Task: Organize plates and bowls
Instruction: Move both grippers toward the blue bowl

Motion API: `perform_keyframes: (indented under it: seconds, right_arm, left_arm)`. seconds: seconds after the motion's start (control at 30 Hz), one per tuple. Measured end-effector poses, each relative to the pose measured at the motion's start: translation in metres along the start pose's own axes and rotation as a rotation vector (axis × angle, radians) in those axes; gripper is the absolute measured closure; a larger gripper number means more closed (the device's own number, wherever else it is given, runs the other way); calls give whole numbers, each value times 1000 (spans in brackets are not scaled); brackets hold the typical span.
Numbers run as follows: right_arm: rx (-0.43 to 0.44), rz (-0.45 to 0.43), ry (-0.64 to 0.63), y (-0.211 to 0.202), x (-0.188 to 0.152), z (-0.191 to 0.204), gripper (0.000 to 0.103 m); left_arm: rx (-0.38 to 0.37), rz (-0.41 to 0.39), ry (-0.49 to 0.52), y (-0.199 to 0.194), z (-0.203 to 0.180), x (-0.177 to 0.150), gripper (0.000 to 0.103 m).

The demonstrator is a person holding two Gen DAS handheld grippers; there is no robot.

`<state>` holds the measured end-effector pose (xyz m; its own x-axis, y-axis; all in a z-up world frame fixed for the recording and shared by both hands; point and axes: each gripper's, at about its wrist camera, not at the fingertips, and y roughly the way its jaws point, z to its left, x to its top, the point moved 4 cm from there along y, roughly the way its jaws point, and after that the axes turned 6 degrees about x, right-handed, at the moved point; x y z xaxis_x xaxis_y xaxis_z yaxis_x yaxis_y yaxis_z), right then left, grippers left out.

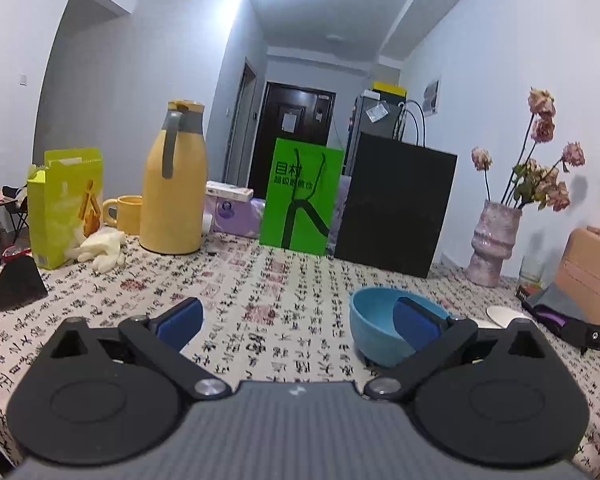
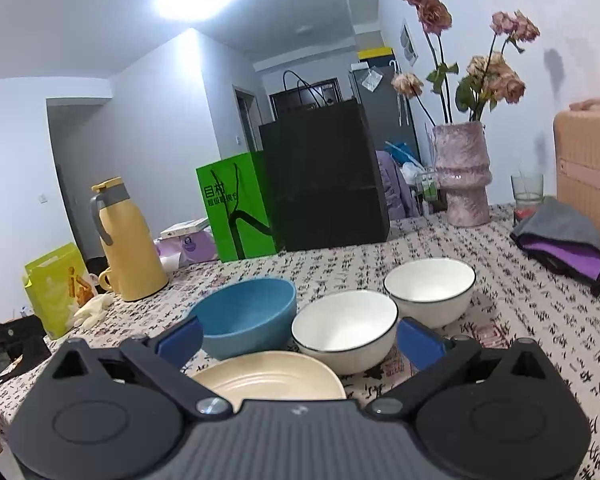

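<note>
On the patterned tablecloth (image 2: 500, 320) sit one cream plate (image 2: 270, 378), one blue bowl (image 2: 244, 316) and two white bowls (image 2: 346, 326) (image 2: 430, 290), ahead of the right gripper (image 2: 300, 338). Both grippers, left (image 1: 298, 320) too, gape wide, empty. Behind stand a black bag (image 2: 324, 176) and a vase (image 2: 462, 172).

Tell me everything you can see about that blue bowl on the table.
The blue bowl is a deep, round, matte bowl, the same blue inside and out, and looks empty. It stands upright on the patterned tablecloth, left of a white bowl with a dark rim line; whether they touch is unclear. A cream plate lies just in front of it. In the left wrist view it sits behind one jaw of the left gripper, ungripped.
</note>
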<state>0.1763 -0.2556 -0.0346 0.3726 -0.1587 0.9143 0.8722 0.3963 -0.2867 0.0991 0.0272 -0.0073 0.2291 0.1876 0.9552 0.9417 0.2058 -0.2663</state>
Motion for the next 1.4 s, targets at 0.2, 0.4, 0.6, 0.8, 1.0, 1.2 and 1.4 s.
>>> perform_keyframes:
  seconds: [0.2, 0.4, 0.6, 0.8, 1.0, 1.2, 1.4]
  right_arm:
    - [4, -3, -22, 13, 12, 2, 0]
    - [23, -5, -60, 36, 28, 9, 0]
    - [36, 1, -93, 61, 38, 17, 0]
    - [40, 19, -113, 86, 47, 21, 0]
    - [41, 22, -134, 110, 58, 24, 0]
    - [35, 51, -128, 136, 65, 23, 0]
    - [17, 89, -81, 163, 70, 11, 0]
  left_arm:
    - [14, -29, -11, 8, 5, 12, 0]
    - [32, -16, -37, 27, 11, 20, 0]
    - [35, 2, -40, 50, 12, 30, 0]
    - [34, 7, -45, 70, 12, 43, 0]
    - [43, 5, -53, 91, 8, 57, 0]
    - [41, 53, -64, 119, 0, 70, 0]
    - [25, 122, -83, 154, -9, 72, 0]
